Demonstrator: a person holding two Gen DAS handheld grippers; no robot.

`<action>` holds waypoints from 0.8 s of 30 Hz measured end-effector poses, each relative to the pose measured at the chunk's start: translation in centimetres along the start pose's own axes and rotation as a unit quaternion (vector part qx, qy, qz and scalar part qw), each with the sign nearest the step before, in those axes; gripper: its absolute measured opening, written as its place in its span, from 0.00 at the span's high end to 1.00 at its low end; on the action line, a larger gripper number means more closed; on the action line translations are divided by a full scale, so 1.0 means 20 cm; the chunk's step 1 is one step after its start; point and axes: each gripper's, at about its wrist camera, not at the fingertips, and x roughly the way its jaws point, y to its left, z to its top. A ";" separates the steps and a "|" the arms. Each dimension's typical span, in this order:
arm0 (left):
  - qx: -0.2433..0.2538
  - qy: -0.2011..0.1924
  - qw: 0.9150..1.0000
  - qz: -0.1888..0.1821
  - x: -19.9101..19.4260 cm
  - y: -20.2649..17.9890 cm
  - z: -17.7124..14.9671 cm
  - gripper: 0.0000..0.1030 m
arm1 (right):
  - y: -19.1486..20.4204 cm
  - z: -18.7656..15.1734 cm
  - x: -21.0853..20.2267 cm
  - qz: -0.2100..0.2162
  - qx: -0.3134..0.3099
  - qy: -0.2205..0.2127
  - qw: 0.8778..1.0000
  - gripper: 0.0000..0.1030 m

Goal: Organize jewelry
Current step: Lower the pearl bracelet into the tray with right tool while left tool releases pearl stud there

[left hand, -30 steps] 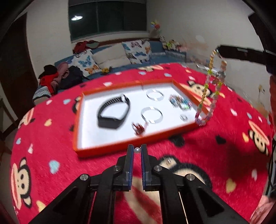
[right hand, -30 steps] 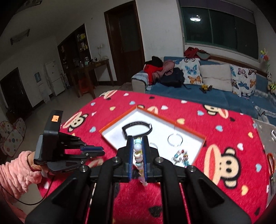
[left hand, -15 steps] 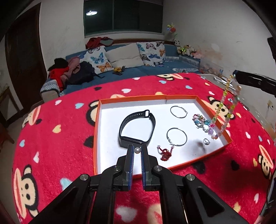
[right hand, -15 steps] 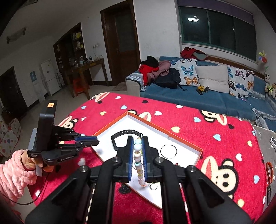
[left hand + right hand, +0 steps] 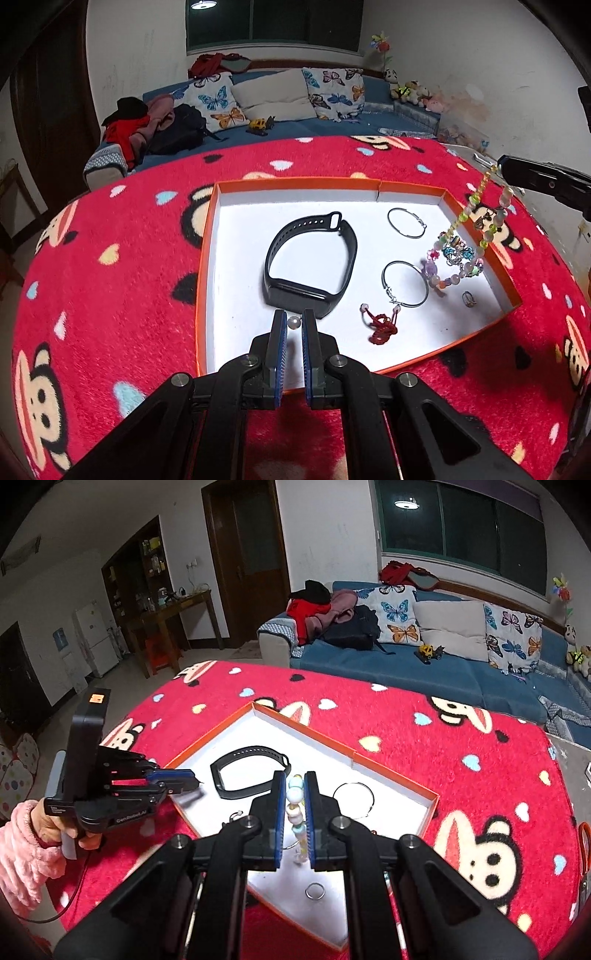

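Note:
An orange-rimmed white tray lies on the red monkey-print cloth. In it are a black wristband, two hoop rings, a red charm, a small ring and a beaded charm bracelet. My left gripper is shut on a small pearl bead above the tray's near side. My right gripper is shut on a pastel bead necklace, which hangs over the tray's right part.
A blue sofa with butterfly cushions, clothes and a bag stands behind the table. Orange scissors lie at the table's right edge. The red cloth surrounds the tray on all sides.
Both grippers moved in over the tray. The left gripper with the pearl now hovers over the tray's near side; the hanging necklace has moved inward and lower, over the tray's right part.

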 end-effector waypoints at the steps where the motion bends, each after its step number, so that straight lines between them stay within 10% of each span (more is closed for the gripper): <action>1: 0.000 0.003 1.000 0.000 0.01 0.00 0.00 0.92 | -0.01 0.00 0.01 0.000 0.002 0.001 1.000 0.90; 24: -0.009 0.032 0.999 -0.003 0.12 0.01 -0.03 0.90 | -0.05 -0.17 0.30 -0.018 0.025 0.077 0.997 0.90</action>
